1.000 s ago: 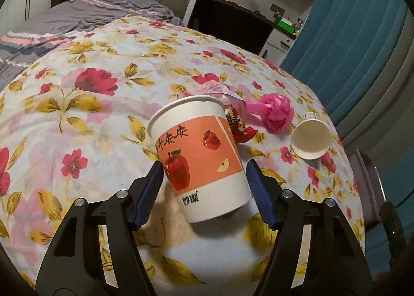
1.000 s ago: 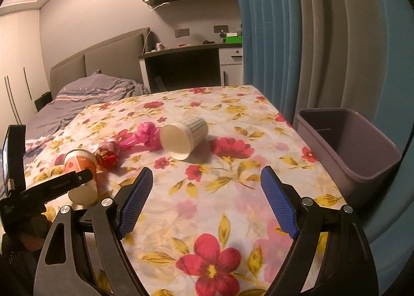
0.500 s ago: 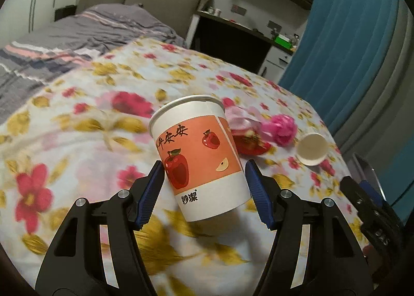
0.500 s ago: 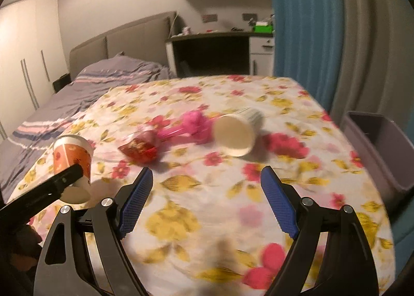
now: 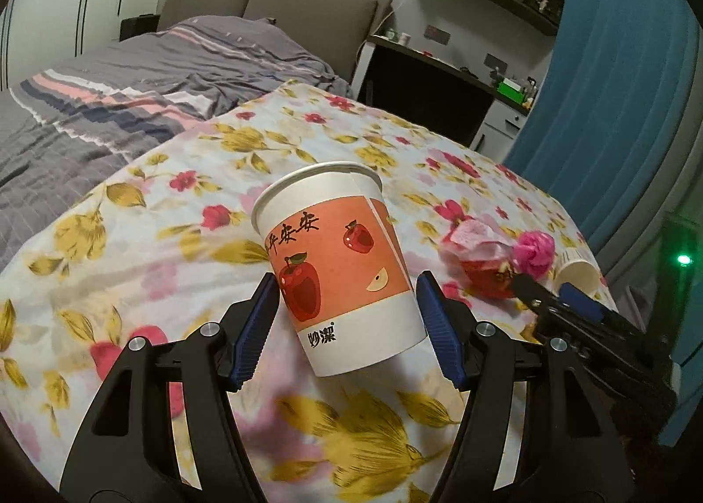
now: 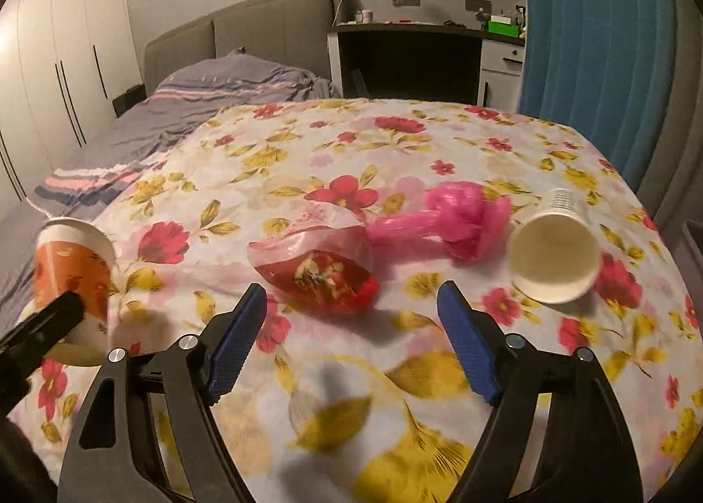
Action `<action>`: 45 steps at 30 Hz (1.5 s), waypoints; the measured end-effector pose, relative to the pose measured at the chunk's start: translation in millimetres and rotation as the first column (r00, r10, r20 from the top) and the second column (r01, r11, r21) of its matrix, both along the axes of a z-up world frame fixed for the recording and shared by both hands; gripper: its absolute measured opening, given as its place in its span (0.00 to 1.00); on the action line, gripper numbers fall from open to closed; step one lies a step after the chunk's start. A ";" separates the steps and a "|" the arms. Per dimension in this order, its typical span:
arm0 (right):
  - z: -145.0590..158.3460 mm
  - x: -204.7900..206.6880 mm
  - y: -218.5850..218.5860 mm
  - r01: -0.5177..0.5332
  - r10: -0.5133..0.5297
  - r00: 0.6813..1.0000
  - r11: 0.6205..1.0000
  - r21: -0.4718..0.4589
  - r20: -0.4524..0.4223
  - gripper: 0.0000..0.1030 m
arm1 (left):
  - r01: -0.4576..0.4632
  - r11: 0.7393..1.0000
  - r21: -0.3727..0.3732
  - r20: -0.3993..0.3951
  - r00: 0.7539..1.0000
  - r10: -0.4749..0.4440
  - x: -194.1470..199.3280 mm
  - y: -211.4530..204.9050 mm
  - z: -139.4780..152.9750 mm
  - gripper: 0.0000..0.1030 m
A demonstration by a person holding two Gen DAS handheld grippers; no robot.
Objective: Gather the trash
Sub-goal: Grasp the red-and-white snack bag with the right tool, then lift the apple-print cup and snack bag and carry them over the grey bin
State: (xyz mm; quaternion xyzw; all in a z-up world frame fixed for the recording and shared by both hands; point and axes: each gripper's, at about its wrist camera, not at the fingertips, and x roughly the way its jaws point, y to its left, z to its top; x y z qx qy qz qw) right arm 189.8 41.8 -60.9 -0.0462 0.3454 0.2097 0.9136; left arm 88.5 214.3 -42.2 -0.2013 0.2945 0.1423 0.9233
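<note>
Left gripper (image 5: pixel 347 322) jaws still pinch apple cup (image 5: pixel 338 265); right gripper (image 6: pixel 351 340) jaws spread, just narrowing, nearer red wrapper (image 6: pixel 320 270)

My left wrist camera sits just behind my left gripper (image 5: pixel 347 318) and looks forward and downward along its fingers. It is very close to the apple-print paper cup (image 5: pixel 338 265), which fills the centre. Beyond lie the floral tablecloth (image 5: pixel 154 239), a bed (image 5: pixel 132 76) and a desk (image 5: pixel 422 94).

My right wrist camera sits behind my right gripper (image 6: pixel 351 340), also angled downward across the same tablecloth (image 6: pixel 395 142), from slightly farther back.

Both views share the red wrapper (image 6: pixel 325 270), pink bag (image 6: pixel 457 221), and tipped white cup (image 6: pixel 553 256). Each view catches the other gripper at its edge.
</note>
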 end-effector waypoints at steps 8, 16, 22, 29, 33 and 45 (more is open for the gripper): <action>-14.6 19.2 7.8 -0.002 0.002 0.997 1.000 -0.003 -0.071 0.59 | 0.018 1.000 0.010 -0.009 1.000 -0.017 6.3 3.2 -4.7 0.62; -18.9 20.0 14.8 -0.050 0.049 0.993 0.999 -0.005 -0.107 0.24 | 0.030 1.000 0.003 -0.015 0.999 -0.030 8.5 0.7 -8.1 0.62; -13.8 9.2 13.7 -0.076 0.076 0.994 0.997 -0.002 -0.079 0.19 | 0.035 0.999 0.003 -0.014 0.999 -0.035 8.6 0.1 -7.7 0.62; 5.5 -17.0 1.8 -0.117 0.118 0.993 0.993 0.028 -0.020 0.19 | 0.049 0.999 0.014 -0.002 0.999 -0.049 4.5 -6.3 -3.5 0.62; 19.1 -36.4 -11.8 -0.148 0.147 0.989 0.988 0.040 0.023 0.19 | 0.059 0.998 0.026 0.009 0.998 -0.060 -0.2 -11.6 2.3 0.62; 55.6 -80.8 -95.0 -0.082 0.075 0.987 0.996 0.045 0.144 0.19 | 0.178 0.982 0.056 0.055 0.982 -0.181 -9.9 -56.3 24.5 0.62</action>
